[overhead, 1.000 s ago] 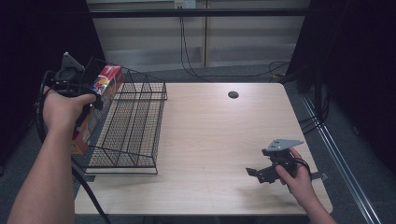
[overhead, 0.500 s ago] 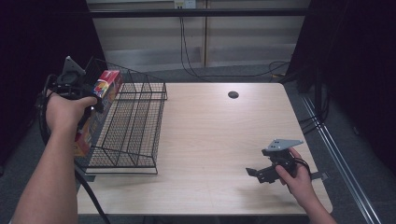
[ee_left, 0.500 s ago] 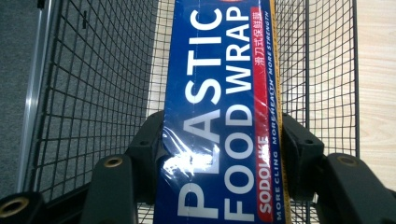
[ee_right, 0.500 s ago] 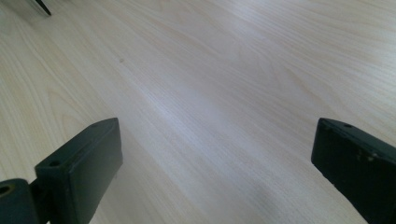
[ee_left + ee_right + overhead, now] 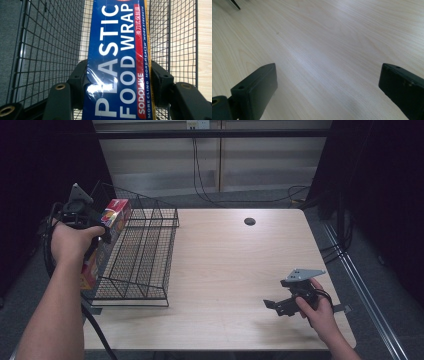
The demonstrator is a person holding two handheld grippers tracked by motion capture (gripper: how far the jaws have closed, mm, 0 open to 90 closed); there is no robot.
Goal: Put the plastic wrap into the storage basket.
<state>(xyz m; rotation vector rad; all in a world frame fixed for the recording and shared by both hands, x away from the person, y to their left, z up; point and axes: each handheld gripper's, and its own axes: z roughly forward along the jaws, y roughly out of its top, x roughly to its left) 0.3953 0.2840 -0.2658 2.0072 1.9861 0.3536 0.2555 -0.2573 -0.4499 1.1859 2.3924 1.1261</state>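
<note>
Since a second ago we see little change: our left hand with the box has shifted only slightly by the basket's left wall, and our right hand hasn't moved.

Plastic food wrap box (image 5: 117,60) is clamped in our left gripper (image 5: 117,82): both black jaws press its long sides, blue printed face toward the camera. In the high view the box (image 5: 107,232) sits at the upper left corner of the black wire basket (image 5: 145,255), its red end up near the rim, its long body slanting down along the basket's left wall. We can't tell from that view whether it's inside or just outside the wall; the left gripper view shows mesh on both sides of the box and behind it. Left gripper (image 5: 87,220) is held above the basket's left rim.

Basket stands on the left part of the wooden table (image 5: 235,265), running front to back.

Right gripper (image 5: 280,306) is well right of the basket, near the table's front edge, low over the wood. Its jaws stand wide apart with bare tabletop (image 5: 324,50) between them. Small dark round hole (image 5: 249,221) in the table lies right of the basket's far end.
</note>
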